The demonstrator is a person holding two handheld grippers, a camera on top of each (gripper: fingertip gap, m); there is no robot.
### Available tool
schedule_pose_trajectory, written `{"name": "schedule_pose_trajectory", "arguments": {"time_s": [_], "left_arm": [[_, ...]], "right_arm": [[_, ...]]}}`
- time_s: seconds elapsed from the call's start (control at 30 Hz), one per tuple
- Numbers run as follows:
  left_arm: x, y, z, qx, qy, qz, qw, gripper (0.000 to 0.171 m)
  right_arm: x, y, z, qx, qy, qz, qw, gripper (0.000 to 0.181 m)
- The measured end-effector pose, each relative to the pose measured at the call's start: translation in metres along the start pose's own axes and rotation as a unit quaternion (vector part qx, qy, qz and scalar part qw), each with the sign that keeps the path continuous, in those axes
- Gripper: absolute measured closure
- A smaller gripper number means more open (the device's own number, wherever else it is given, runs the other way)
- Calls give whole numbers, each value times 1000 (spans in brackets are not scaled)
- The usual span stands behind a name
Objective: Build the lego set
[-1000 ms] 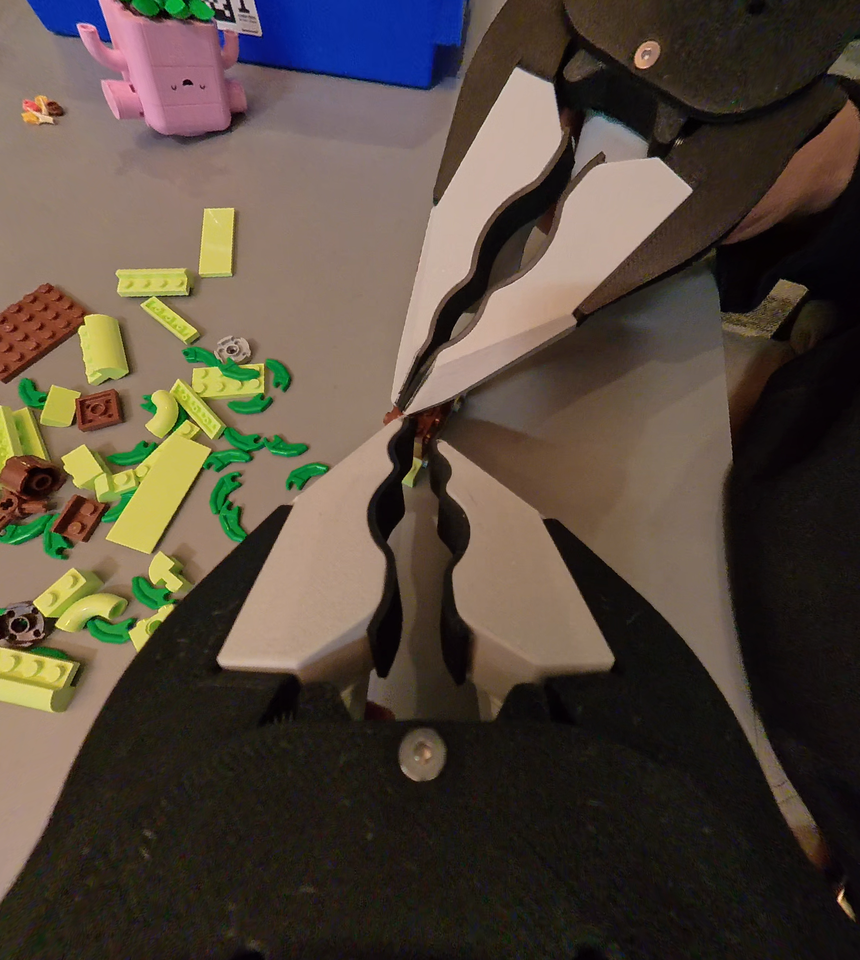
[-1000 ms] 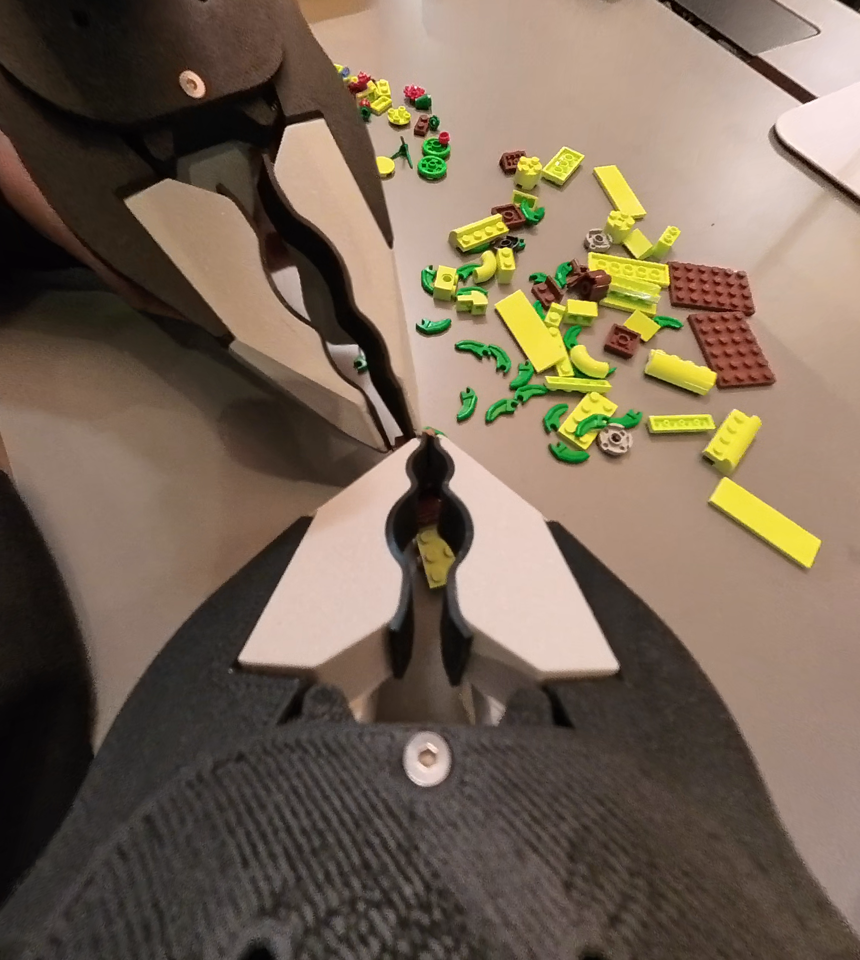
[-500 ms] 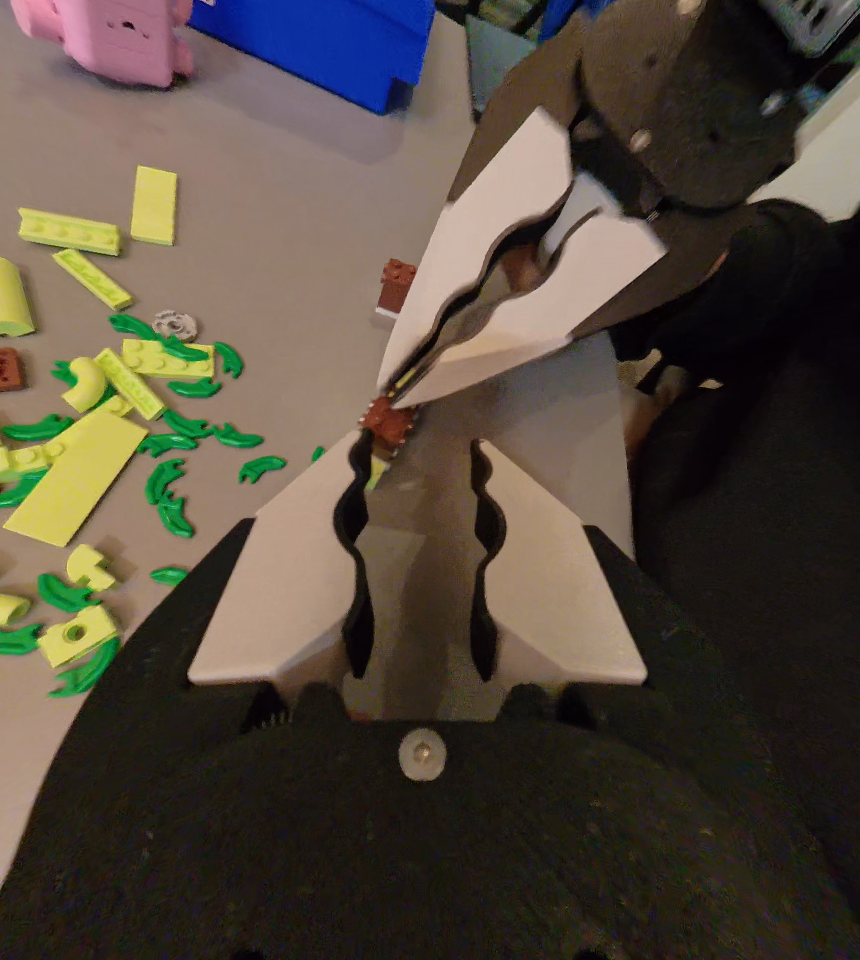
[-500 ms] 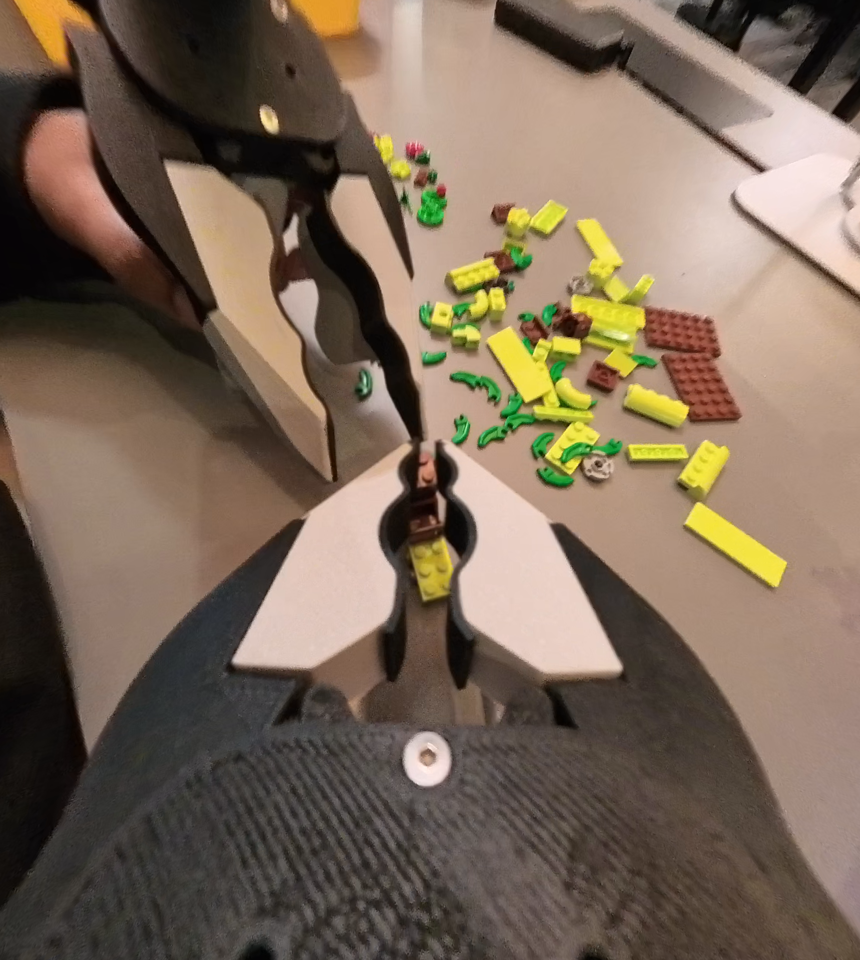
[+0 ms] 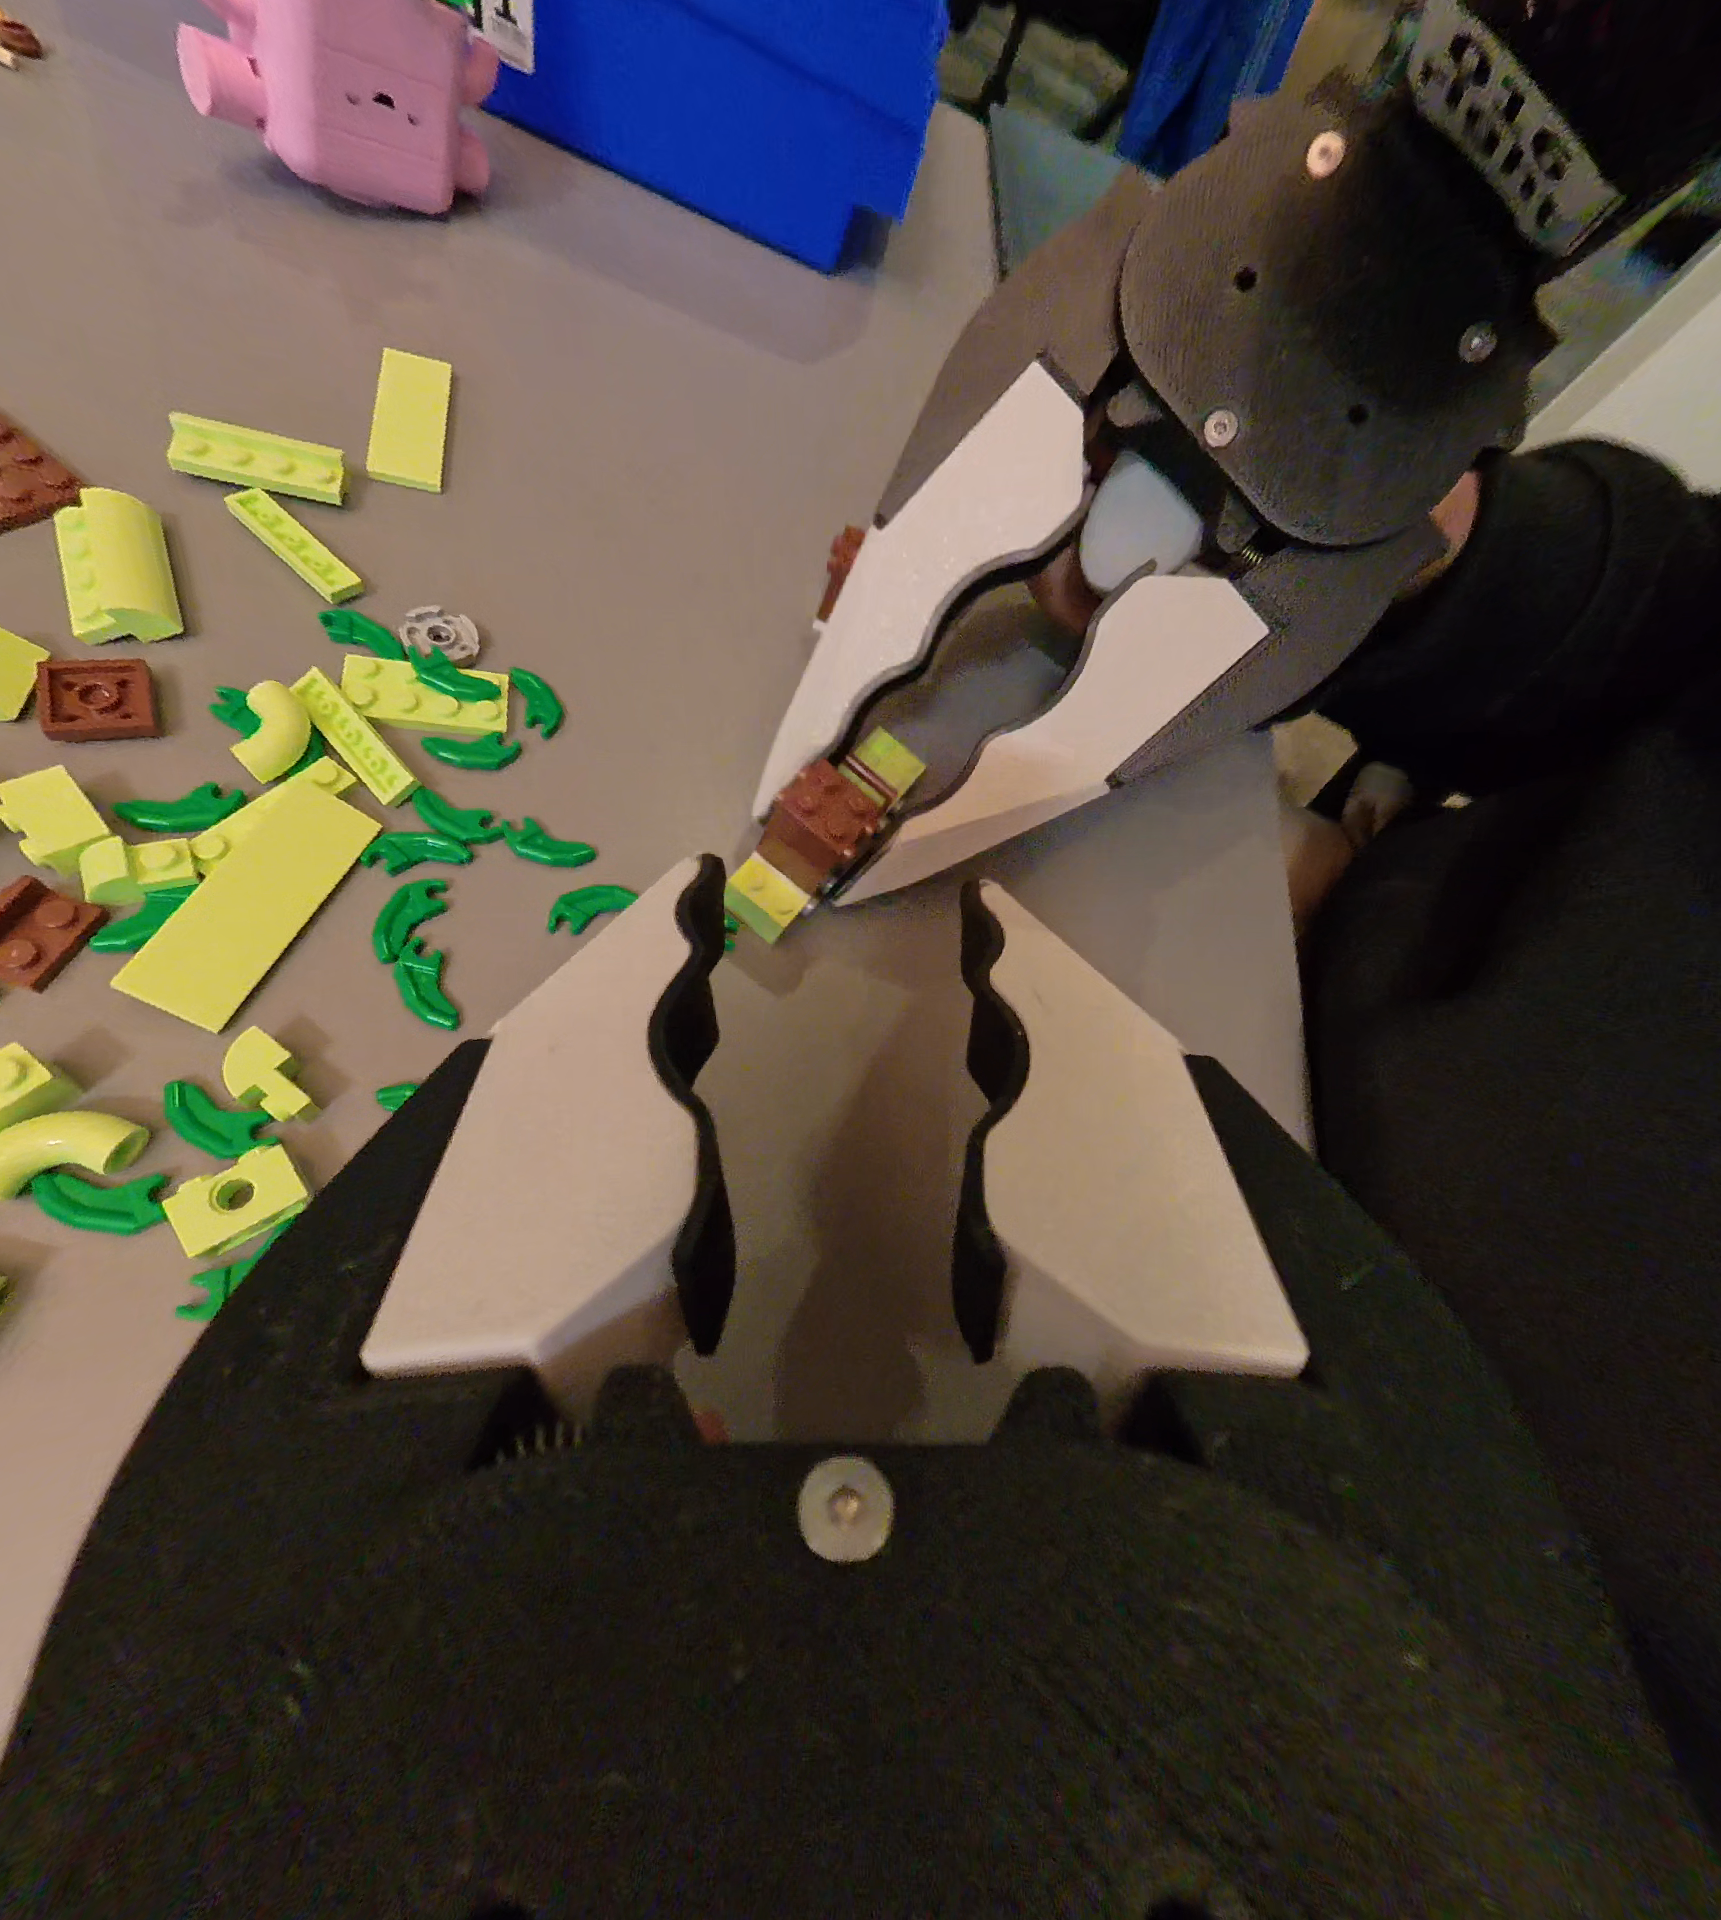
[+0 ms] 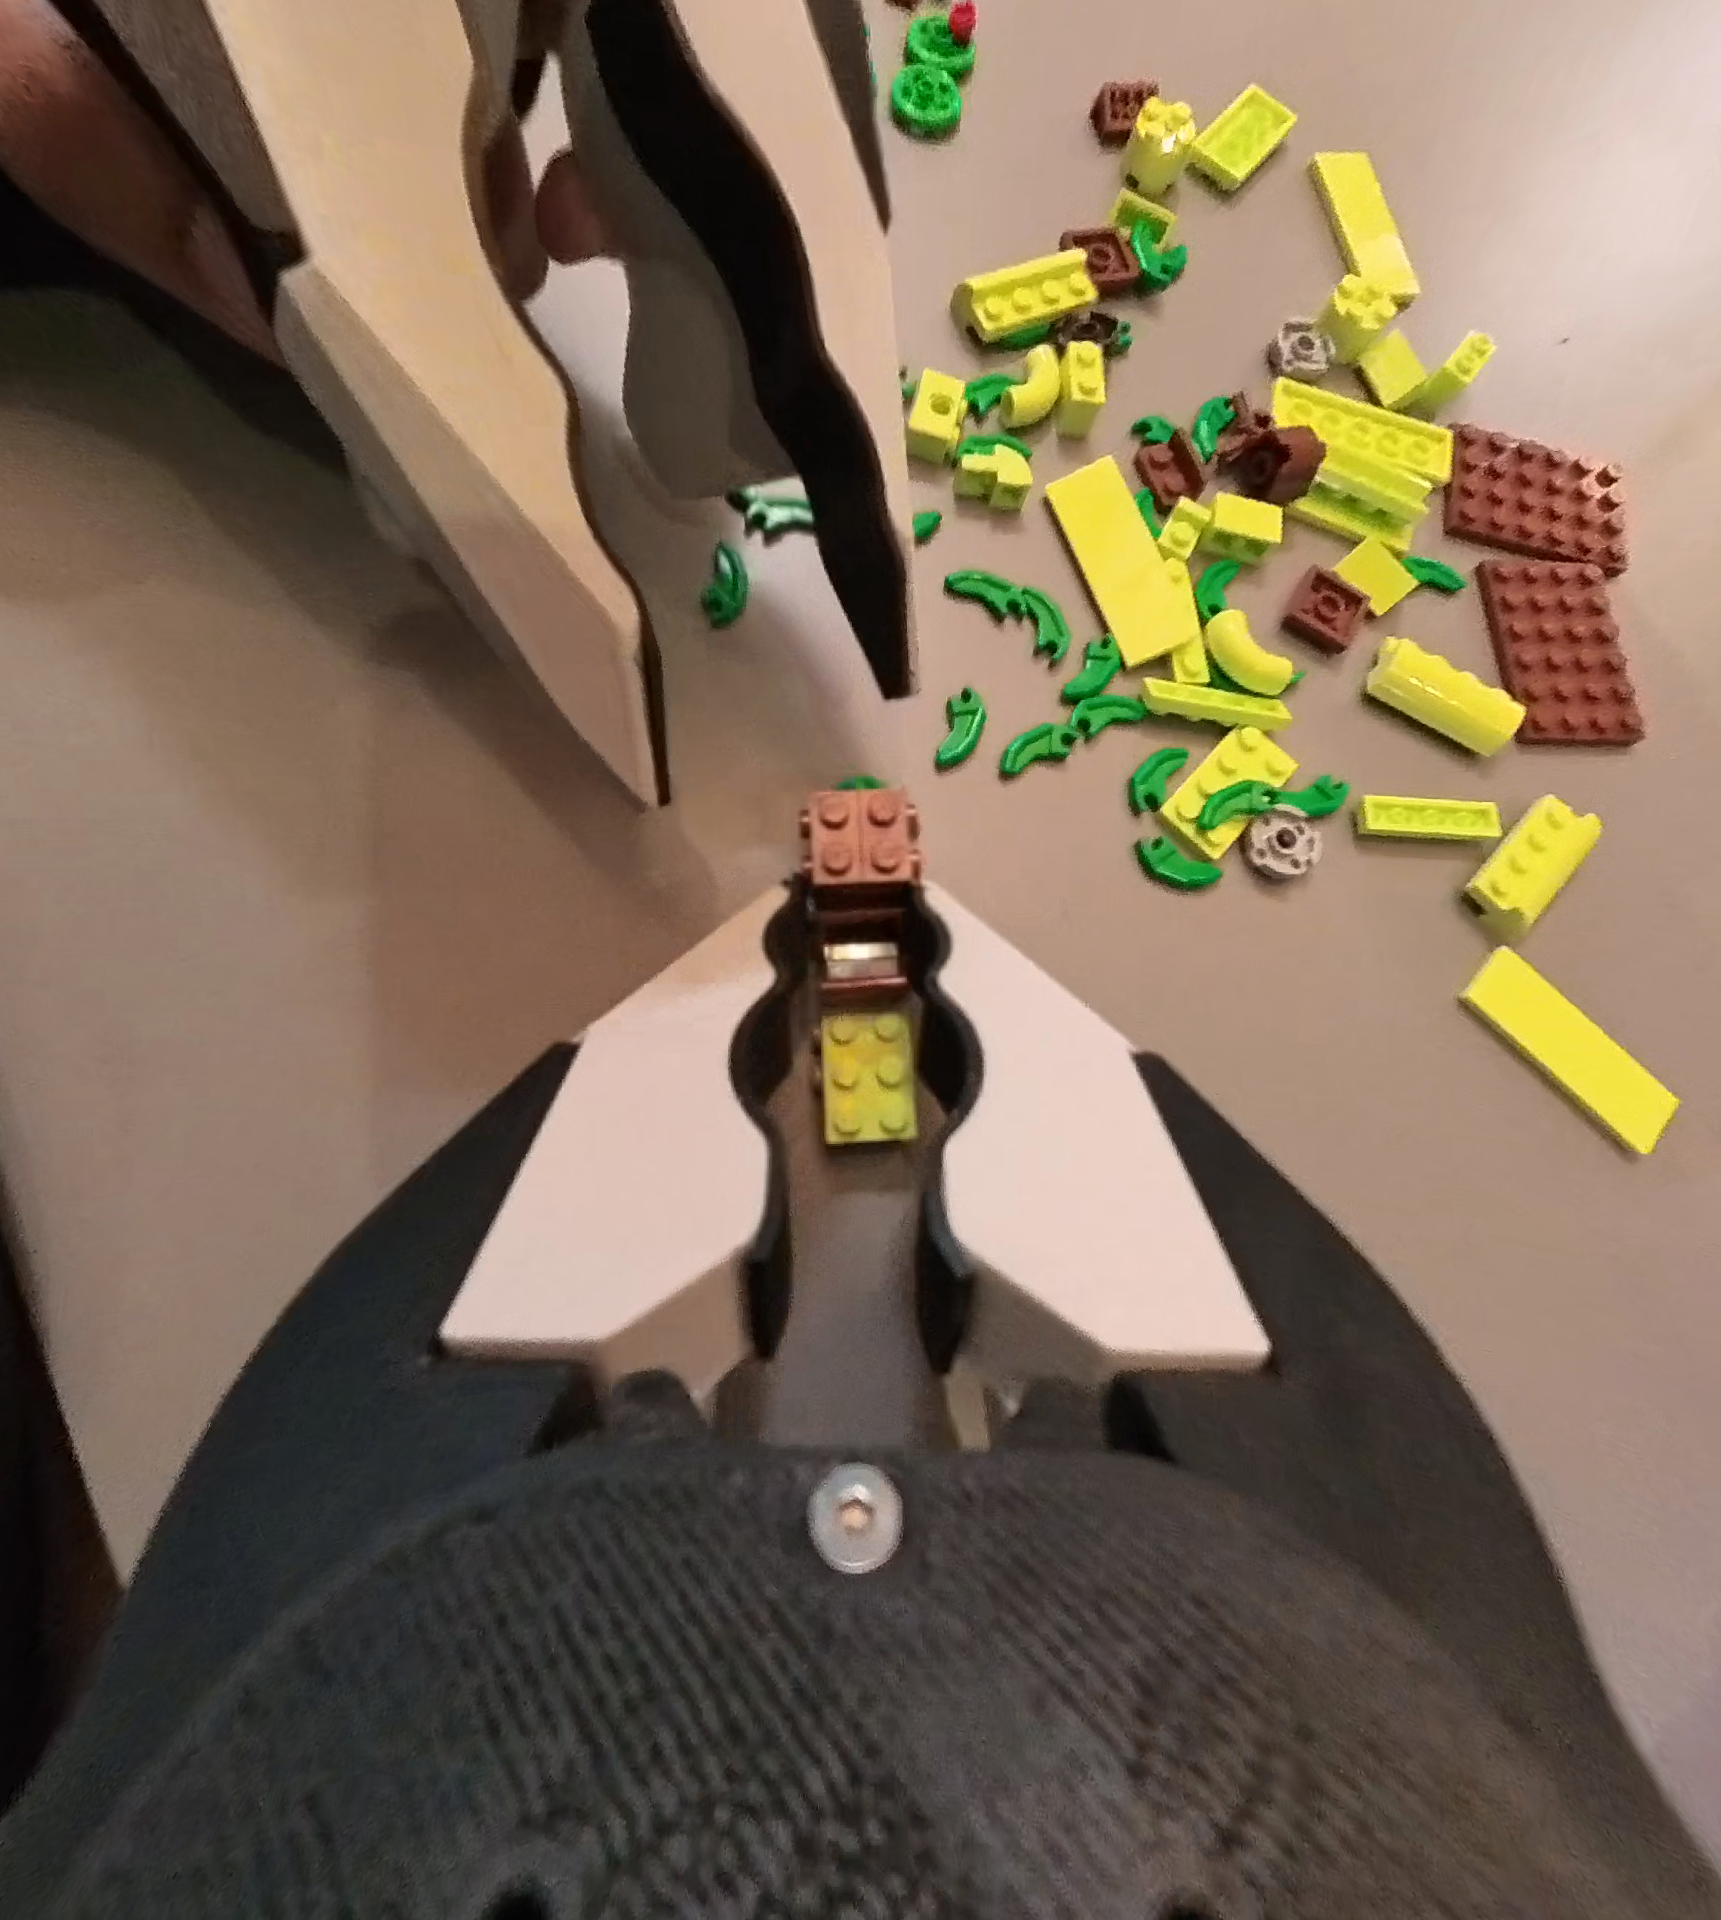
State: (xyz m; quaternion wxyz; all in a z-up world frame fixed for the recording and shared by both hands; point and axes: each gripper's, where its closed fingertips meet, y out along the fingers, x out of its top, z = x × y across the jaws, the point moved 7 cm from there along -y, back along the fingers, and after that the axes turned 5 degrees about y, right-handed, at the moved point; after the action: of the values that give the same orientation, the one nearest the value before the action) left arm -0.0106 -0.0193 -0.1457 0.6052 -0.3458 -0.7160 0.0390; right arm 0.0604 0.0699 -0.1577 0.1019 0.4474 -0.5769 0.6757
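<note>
**Inspector A:** Starting at the left of the left wrist view: the loose lime, green and brown pieces (image 5: 243,831) are lying scattered on the grey table (image 5: 648,343), none of them touching either tool. Is the left gripper (image 5: 835,899) carrying anything?

**Inspector B:** Nothing. Its fingers are standing wide apart with only bare table showing between them.

**Inspector A:** And moving right?

**Inspector B:** The right gripper (image 5: 814,883) is clamping the brown-and-lime assembly (image 5: 820,821) between its fingertips. In the right wrist view the same assembly (image 6: 861,914) is running lengthwise along the finger axis, brown studded block (image 6: 861,836) sticking out past the tips, lime plate (image 6: 868,1081) sitting back inside the jaws.

**Inspector A:** The deciding relation?

**Inspector B:** The assembly is lying just beyond the left gripper's left fingertip (image 5: 700,883), slightly left of the open gap, its long axis pointing diagonally toward that gripper. The left gripper is the only free tool and the scattered pieces are lying on its side. In my judgement it is the one placed to fetch the next piece while the right one is steadying the assembly.
</note>
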Motion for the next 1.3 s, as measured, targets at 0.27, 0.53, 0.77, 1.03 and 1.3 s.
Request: {"name": "schedule_pose_trajectory", "arguments": {"time_s": [0.27, 0.53, 0.77, 1.03, 1.3], "left_arm": [[7, -14, 5, -29, -46, -86, 995, 126], [12, -13, -3, -32, -11, -112, 993, 125], [5, 3, -12, -21, 16, -30, 999, 125], [0, 15, -13, -18, 24, 24, 999, 126], [-1, 18, -12, -23, 18, 39, 999, 126]], "right_arm": [[13, -21, -5, 117, 140, -91, 979, 166], [9, -32, -15, 112, 158, -146, 970, 166], [-10, -28, -15, 34, 71, -60, 995, 166], [-30, -26, -16, 16, 62, -41, 997, 166], [-31, -21, -15, 35, 64, -22, 997, 165]]}}
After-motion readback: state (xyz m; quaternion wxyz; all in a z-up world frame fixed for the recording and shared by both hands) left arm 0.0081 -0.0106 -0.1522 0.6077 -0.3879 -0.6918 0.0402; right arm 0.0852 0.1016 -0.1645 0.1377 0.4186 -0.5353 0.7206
